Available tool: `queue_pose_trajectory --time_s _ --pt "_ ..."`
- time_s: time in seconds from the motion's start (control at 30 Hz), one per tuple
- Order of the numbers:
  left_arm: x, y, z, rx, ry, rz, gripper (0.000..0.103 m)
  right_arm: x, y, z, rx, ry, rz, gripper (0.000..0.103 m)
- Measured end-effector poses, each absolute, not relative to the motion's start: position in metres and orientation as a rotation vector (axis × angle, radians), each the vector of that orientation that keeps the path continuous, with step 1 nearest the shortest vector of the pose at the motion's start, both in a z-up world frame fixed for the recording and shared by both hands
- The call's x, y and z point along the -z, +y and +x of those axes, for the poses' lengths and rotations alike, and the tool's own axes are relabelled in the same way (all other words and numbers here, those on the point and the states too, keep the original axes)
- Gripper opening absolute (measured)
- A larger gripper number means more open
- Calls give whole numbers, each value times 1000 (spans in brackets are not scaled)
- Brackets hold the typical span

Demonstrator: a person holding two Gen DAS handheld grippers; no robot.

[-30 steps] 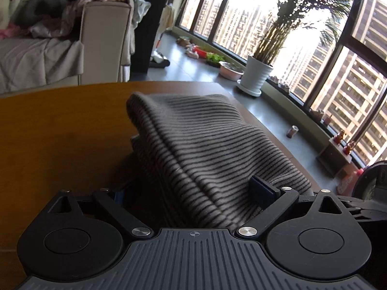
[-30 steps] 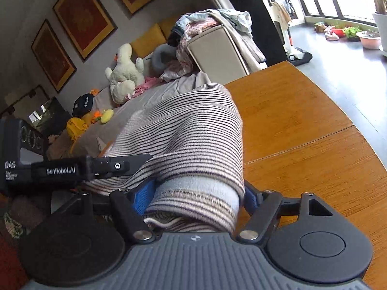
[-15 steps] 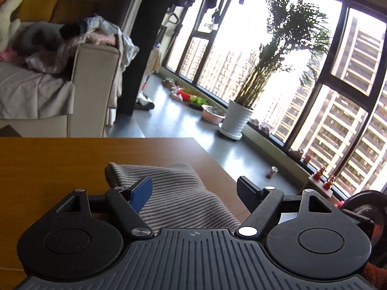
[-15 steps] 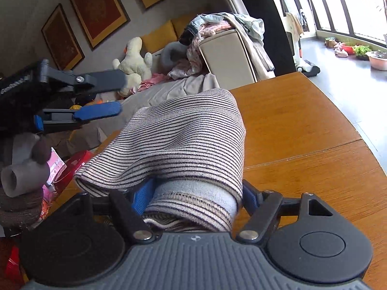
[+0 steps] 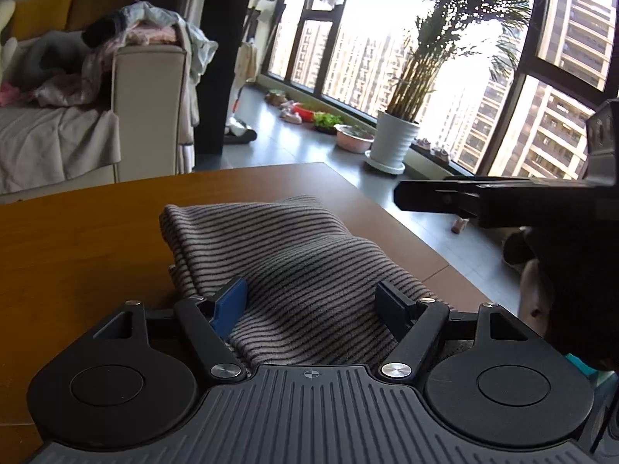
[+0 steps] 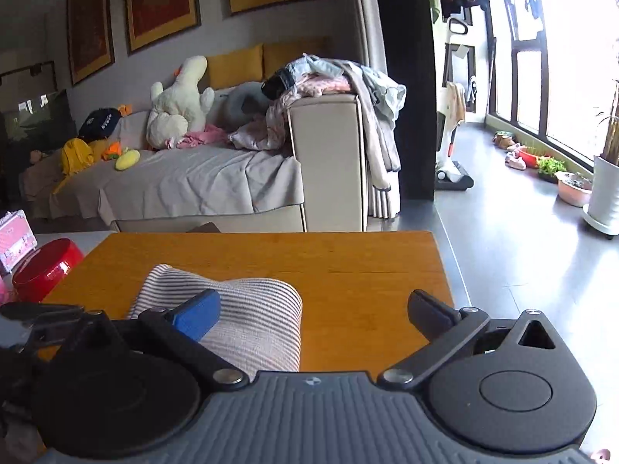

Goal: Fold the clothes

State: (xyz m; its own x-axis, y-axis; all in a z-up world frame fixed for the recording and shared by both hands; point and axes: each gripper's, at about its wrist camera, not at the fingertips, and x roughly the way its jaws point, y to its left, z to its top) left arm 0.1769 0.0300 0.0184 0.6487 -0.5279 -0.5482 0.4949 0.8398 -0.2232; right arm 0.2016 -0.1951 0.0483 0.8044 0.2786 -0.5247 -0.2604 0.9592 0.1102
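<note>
Left wrist view. Striped garment (image 5: 282, 263) lying bunched in a thick folded bundle on the wooden table (image 5: 77, 239), reaching from between the fingers out toward 12 o'clock. Left gripper (image 5: 311, 299) set over the near end of the bundle, jaws parted wide, cloth lying between them but not pinched. At 3 o'clock, the dark body of the right gripper (image 5: 503, 201), raised above the table edge. Potted plant (image 5: 394, 143) at 1 o'clock, sofa (image 5: 147, 108) heaped with more clothes at 10 o'clock.

Right wrist view. Right gripper (image 6: 313, 311) with jaws spread wide, gripping nothing; garment (image 6: 247, 309) lying under the blue left pad and toward 10 o'clock, bare table (image 6: 348, 263) under the right pad. Red tub (image 6: 46, 266) at 9 o'clock beside the table.

Step in hand, as judged: both grippers free of a folded bundle, fitting either a fold just laid down or a regrasp ahead of a further fold. Any further move calling for a level, square edge before closing on the cloth.
</note>
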Motion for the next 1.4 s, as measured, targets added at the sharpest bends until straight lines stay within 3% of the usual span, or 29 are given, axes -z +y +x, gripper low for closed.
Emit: queue_pose_trajectory --time_s 0.1,0.23,0.53,0.67,0.77,1.07,1.27,1.33,1.4 --pt "-17 32 175 589 639 -49 78 -21 -165 253 -225 730 -81 103" --pt "-15 33 176 586 638 -47 78 5 -164 269 -214 799 -26 103" --pt "-15 29 172 587 629 -43 84 -24 -207 180 -211 612 143 103" --pt "-16 27 173 580 631 -44 85 1 -213 144 -245 663 155 103" --pt "-16 22 170 573 633 -25 86 9 -205 127 -203 594 106 103" --pt "-22 19 162 537 642 11 86 10 -206 124 -197 576 135 103" --pt "-58 52 150 518 564 -152 84 12 -209 119 -189 560 162 103" --pt "-55 56 153 503 590 -143 80 13 -210 117 -187 554 170 103" --pt "-46 57 156 493 643 -120 65 6 -210 112 -206 525 150 103"
